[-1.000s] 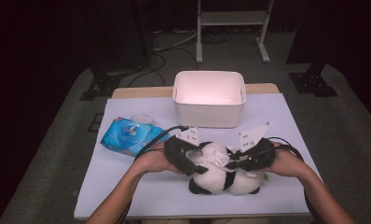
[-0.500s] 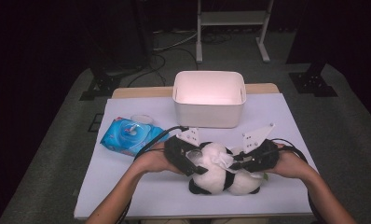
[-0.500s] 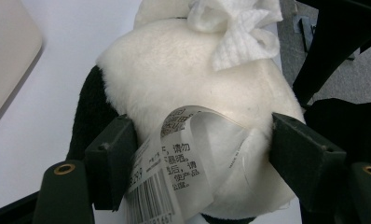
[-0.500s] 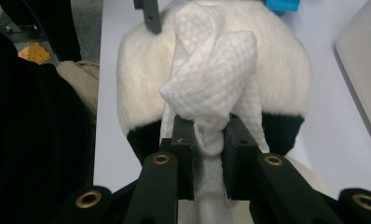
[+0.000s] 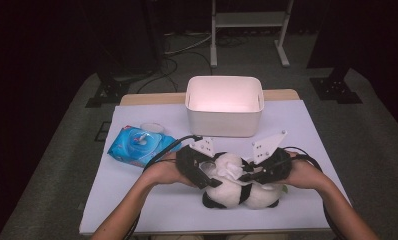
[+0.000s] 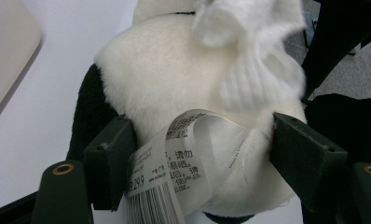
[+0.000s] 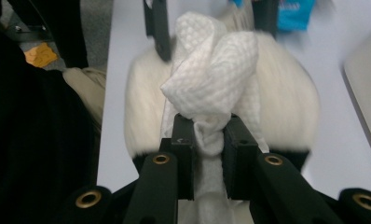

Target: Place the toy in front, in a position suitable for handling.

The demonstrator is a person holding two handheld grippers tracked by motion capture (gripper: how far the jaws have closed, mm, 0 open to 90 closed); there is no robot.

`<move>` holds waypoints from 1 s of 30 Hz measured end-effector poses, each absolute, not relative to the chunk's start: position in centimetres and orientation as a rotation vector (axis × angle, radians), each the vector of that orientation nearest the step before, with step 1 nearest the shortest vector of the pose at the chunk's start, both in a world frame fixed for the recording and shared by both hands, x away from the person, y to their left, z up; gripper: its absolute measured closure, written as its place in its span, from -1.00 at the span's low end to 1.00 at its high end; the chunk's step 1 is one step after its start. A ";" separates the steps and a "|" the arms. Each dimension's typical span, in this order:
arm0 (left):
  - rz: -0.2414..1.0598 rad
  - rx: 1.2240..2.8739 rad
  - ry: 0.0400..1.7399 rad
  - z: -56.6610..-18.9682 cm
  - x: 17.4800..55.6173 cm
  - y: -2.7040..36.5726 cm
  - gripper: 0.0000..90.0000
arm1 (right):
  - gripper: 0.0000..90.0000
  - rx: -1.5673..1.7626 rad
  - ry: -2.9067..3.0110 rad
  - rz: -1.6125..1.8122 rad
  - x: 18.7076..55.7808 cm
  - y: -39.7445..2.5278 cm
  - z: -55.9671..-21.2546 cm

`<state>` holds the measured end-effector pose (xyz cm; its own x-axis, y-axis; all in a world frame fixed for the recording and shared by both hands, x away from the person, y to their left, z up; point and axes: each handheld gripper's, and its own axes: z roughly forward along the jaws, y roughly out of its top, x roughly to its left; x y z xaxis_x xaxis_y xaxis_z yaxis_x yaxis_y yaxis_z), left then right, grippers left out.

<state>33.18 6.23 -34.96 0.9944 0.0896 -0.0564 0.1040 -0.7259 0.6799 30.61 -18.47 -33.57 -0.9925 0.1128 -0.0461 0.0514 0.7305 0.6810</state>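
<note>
Mid-wipe, I judge: left claw point(image 6: 202, 163) clamps plush panda point(image 6: 183, 79); right claw point(image 7: 208, 140), at 3 o'clock, pinches wipe point(image 7: 211, 74) against it.

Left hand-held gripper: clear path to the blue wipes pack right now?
Probably not as things stand. The left hand-held gripper has its jaws around the panda toy, so it's occupied. The wipes pack lies close by on its side with nothing between; it would need to let go first.

White bin point(image 5: 224, 115), blue wipes pack point(image 5: 137, 146), white table point(image 5: 152, 205)
</note>
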 end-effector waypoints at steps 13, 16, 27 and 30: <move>-0.040 2.393 0.134 -34.9 33.2 6.2 -0.43 | 0.69 0.372 2.806 1.079 31.7 -24.0 -34.2; -0.041 2.396 0.135 -34.9 33.2 6.2 -0.43 | 0.69 0.420 2.799 1.110 32.3 -24.8 -34.5; -0.081 2.402 0.144 -33.8 32.9 6.1 -0.68 | 0.71 0.359 2.811 1.094 31.1 -23.2 -35.3; -0.075 2.407 0.132 -33.1 32.8 5.3 -0.72 | 0.72 0.335 2.807 1.091 30.3 -22.9 -35.2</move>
<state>32.82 5.33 -33.12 0.9931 0.0744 -0.0908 0.1160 -0.7398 0.6627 30.27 -22.91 -35.22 -0.9695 0.2440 -0.0237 0.1639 0.7170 0.6775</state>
